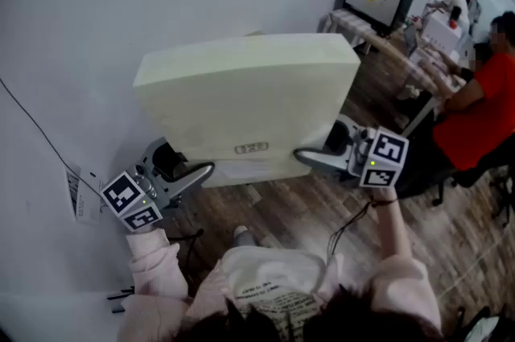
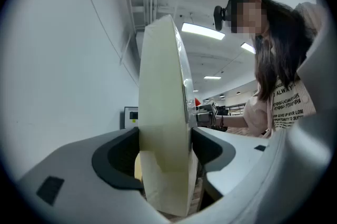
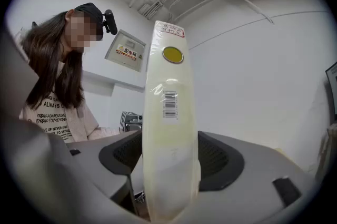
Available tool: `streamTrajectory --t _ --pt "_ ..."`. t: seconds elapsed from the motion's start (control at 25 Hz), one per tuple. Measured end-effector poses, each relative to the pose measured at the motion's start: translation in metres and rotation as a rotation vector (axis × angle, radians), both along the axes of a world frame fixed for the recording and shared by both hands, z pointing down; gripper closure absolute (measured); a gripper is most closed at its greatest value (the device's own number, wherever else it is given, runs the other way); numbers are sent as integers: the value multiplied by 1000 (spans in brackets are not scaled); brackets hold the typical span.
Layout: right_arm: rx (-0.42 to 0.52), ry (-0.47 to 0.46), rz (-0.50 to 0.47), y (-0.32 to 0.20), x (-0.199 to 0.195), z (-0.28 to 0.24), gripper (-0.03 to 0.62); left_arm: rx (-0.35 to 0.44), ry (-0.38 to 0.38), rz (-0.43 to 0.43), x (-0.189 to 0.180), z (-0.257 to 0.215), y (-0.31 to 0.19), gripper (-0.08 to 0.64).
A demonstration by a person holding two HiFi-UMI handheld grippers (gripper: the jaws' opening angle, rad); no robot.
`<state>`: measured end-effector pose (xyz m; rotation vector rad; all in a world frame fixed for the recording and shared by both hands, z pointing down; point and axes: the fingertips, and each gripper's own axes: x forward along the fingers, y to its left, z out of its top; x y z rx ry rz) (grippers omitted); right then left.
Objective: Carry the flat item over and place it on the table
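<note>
While the head view hides part of each gripper's jaws behind the pale cream, plastic-wrapped flat rectangular slab, and the small label on its near edge is too blurred to read, both gripper views show the hold. The left gripper and right gripper point level at the near corners, jaws clamped on the slab. It hangs over the brown wood-plank floor, beside the white wall.

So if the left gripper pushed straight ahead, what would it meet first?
The flat item clamped in the left gripper; past it, probably the right gripper, though depth is unclear.
</note>
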<state>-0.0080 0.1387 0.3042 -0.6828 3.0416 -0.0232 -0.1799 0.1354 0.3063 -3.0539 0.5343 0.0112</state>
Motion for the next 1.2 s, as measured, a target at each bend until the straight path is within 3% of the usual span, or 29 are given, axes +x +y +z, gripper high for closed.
streamTrajectory --t 1.04,1.2 --pt "-2 -10 8 1 7 8 272 -6 3 15 7 4 -2 247" --pt "5 -12 6 -19 10 2 272 -9 0 8 9 -1 -21 247"
